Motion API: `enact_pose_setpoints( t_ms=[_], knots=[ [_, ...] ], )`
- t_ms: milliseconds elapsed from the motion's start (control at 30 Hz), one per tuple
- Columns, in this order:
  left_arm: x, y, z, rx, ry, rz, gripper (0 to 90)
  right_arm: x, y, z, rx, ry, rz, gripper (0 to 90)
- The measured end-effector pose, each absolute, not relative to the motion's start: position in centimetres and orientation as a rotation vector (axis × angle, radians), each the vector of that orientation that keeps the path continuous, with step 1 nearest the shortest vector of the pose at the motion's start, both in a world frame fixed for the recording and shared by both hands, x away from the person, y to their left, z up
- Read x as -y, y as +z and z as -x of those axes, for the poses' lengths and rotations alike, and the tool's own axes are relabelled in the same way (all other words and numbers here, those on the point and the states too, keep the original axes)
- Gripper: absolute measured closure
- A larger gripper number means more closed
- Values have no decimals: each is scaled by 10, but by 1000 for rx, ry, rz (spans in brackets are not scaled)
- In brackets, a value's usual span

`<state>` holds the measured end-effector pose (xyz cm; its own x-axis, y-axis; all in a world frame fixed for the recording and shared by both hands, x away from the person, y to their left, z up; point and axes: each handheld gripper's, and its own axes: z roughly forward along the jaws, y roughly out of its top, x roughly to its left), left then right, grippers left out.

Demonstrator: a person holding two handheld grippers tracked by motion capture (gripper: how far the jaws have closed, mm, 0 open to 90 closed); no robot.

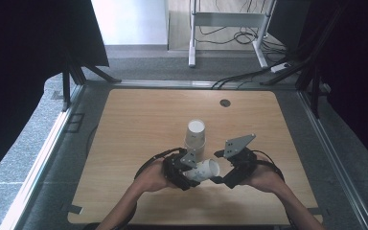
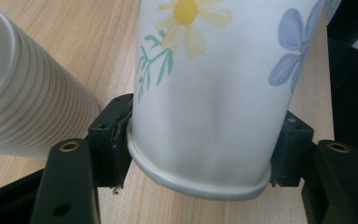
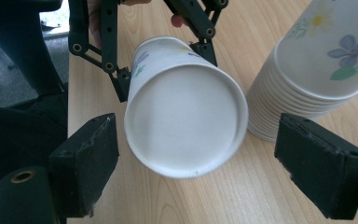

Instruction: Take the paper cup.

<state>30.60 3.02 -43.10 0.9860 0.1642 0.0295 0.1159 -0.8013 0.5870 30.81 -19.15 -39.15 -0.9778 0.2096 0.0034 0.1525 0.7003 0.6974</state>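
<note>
Left gripper view: jaws clamp paper cup (image 2: 205, 107), right gripper (image 3: 196, 154) jaws wide, untouching

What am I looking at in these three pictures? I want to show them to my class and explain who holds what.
A person sits at a wooden table and holds a hand tool with two black jaws in each hand. One picture looks down from above; the other two come from small cameras riding on each tool.

The left gripper is shut on a single paper cup, painted with flowers and lying on its side. Its pads press on the cup's wall near the rim.

The right gripper faces the cup's white bottom, jaws apart on either side without touching it.

Close beside them stands a stack of paper cups, upside down.
</note>
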Motion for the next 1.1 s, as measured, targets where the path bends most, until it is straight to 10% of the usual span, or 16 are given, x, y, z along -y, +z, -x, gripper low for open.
enact_pose_setpoints(
  t_ms=[800,1100],
  knots=[
    [-17,-433,-306,-151,76,-2545,348,174,-403,-306,-2900,1072,-219,363],
    [-25,-431,-308,-242,61,-2434,132,182,-399,-307,-2888,1159,-272,371]
  ],
)
